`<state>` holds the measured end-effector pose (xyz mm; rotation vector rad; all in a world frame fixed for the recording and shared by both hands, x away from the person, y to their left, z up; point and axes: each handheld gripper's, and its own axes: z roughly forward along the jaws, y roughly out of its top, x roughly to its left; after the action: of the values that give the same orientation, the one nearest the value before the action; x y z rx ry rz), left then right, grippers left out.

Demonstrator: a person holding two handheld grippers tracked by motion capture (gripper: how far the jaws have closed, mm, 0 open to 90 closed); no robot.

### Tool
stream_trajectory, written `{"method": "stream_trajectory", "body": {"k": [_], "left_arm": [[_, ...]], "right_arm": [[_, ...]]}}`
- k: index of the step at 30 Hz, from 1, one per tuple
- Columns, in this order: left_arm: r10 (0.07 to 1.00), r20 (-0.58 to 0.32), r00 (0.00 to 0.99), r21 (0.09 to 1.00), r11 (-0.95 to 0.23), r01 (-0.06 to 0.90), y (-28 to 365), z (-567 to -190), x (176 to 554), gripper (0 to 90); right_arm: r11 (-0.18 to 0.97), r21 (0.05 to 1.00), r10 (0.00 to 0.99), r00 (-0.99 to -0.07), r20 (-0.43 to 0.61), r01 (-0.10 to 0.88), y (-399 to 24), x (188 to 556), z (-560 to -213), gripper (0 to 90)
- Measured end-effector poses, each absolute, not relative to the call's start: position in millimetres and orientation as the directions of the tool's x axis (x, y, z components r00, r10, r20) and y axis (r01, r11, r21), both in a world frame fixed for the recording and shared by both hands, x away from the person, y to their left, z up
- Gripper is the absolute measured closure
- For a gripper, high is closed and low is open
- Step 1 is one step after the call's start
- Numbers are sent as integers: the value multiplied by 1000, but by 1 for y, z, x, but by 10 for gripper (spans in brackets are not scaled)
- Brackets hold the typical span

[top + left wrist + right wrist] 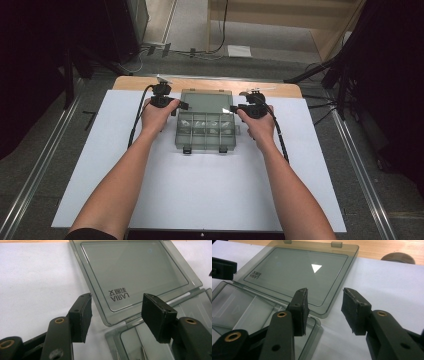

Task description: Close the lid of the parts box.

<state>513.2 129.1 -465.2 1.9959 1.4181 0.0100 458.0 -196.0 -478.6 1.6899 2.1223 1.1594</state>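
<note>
A smoky clear plastic compartment box [206, 131] lies open at the far middle of the white sheet, its lid [205, 101] folded back flat. My left gripper [176, 106] sits at the box's far left corner and stands open over the lid's hinge corner [110, 321]. My right gripper [234, 108] sits at the far right corner, also open, above the lid's corner [324, 312] and the tray's edge [312, 340]. Nothing is held between either pair of pads. The lid [130, 272] carries printed lettering, and a white triangle reflection shows on the lid [294, 272].
The white sheet [200, 190] covers a wooden table [135, 83] whose far edge shows. Two black latches [187, 149] sit on the box's near side. Metal rails [30, 175] run along both sides on the grey floor. Dark stands and cables are beyond.
</note>
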Motion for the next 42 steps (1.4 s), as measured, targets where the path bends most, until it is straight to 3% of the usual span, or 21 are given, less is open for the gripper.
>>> {"method": "stream_trajectory", "body": {"k": [7,8,42], "left_arm": [[835,-415,362,502,-122,856,135,-471,520,414],[842,-402,360,502,-126,856,136,-473,521,467],[801,-472,369,489,-111,865,129,-488,525,468]], "right_arm": [[0,643,887,-297,355,766,-194,466,-485,588],[-3,643,886,-296,357,766,-195,467,-487,588],[-85,538,817,-250,519,839,-193,484,-509,514]]}}
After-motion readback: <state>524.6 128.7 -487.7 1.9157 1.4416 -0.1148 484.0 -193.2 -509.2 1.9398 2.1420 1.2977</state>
